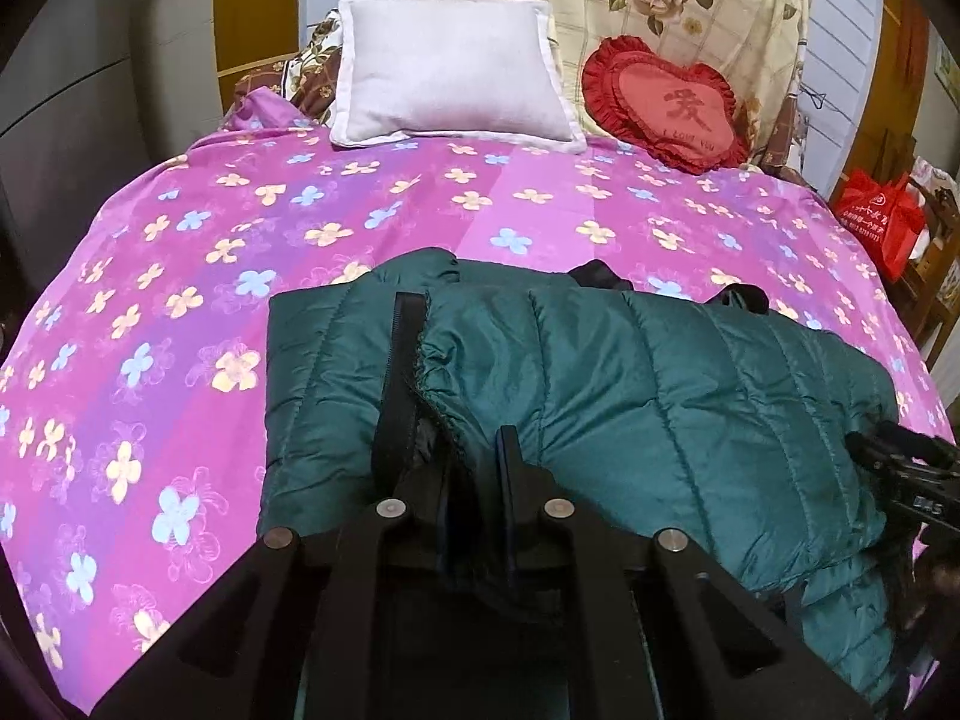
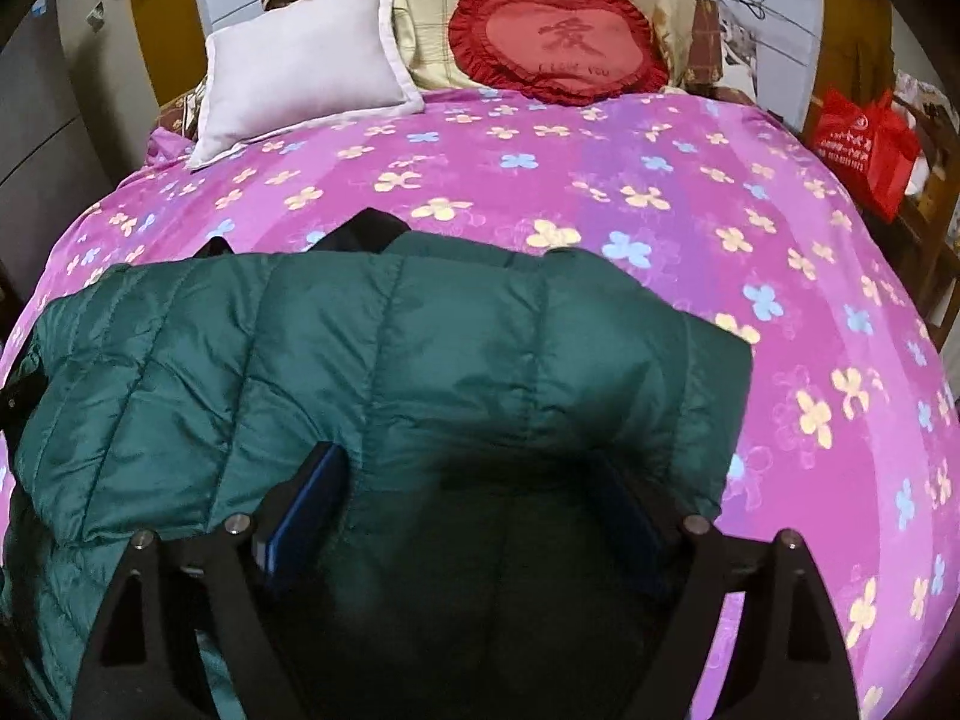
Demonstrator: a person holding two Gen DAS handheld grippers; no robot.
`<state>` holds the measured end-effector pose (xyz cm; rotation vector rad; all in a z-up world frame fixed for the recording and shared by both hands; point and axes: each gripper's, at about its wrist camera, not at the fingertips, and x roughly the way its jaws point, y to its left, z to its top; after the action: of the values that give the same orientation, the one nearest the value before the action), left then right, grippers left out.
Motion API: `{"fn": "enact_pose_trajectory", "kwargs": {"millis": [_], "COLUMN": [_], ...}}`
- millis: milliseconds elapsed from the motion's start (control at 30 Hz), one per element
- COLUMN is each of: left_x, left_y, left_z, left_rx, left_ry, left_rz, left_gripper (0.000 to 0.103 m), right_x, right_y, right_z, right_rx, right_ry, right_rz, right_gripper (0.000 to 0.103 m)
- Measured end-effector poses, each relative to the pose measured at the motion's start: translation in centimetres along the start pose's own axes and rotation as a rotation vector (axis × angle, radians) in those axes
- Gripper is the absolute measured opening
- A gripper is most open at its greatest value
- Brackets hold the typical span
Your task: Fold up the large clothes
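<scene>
Green quilted nylon is filling the lower middle of both views: the puffer jacket (image 1: pixel 630 372) is lying on the pink flowered bedspread (image 1: pixel 180 276), already doubled over, with one padded panel lapping the other and the dark zipper strip (image 1: pixel 399 372) showing along the overlap in the left wrist view. So a first fold is looking done, though the bundle is still wide and lumpy, and I would judge at least one more fold and some smoothing are remaining.

The left gripper (image 1: pixel 474 480), at the bottom centre of its frame, is standing nearly closed, and it appears to be pinching the gathered hem edge of the jacket between its narrow jaws. The right gripper (image 2: pixel 474 510), low in its own frame, is hanging wide open over the jacket's near edge, its blue pads (image 2: pixel 306 504) straddling the fabric without pressing it. A white pillow (image 1: pixel 450 72) and a red heart cushion (image 1: pixel 666 105) are sitting untouched at the upper part of the frame.
</scene>
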<state>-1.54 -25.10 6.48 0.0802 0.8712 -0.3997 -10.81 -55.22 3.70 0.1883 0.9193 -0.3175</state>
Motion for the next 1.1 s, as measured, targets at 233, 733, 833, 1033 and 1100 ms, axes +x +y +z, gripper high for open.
{"fn": "enact_pose_trajectory", "kwargs": {"millis": [233,733,833,1033,1100], "left_x": [0.3,1.8,1.8,2.0,1.9], "left_y": [-0.1,-0.9,-0.9,-1.0,-0.8], "left_z": [0.0,-0.5,-0.5,-0.8,-0.9], "left_rx": [-0.003,0.036,0.035,0.029,0.011], "left_ry": [0.007,0.026,0.026,0.008,-0.007], "left_rz": [0.011,0.056,0.056,0.064,0.057], "left_gripper": [0.02,0.026,0.026,0.026,0.028], "right_x": [-4.9,-2.0,-4.8,-3.8,-1.8], "right_y": [0.6,2.6,1.6,-2.3,-3.1], "right_z": [-0.8,-1.4,-1.8,-3.3,-4.1], "right_rx": [-0.01,-0.061,-0.053,0.059,0.12], "right_ry": [-0.086,0.014,-0.041,-0.001,0.036], "right_rz": [0.057,-0.009,0.013,0.044,0.085], "right_gripper": [0.087,0.088,0.088,0.088,0.089]}}
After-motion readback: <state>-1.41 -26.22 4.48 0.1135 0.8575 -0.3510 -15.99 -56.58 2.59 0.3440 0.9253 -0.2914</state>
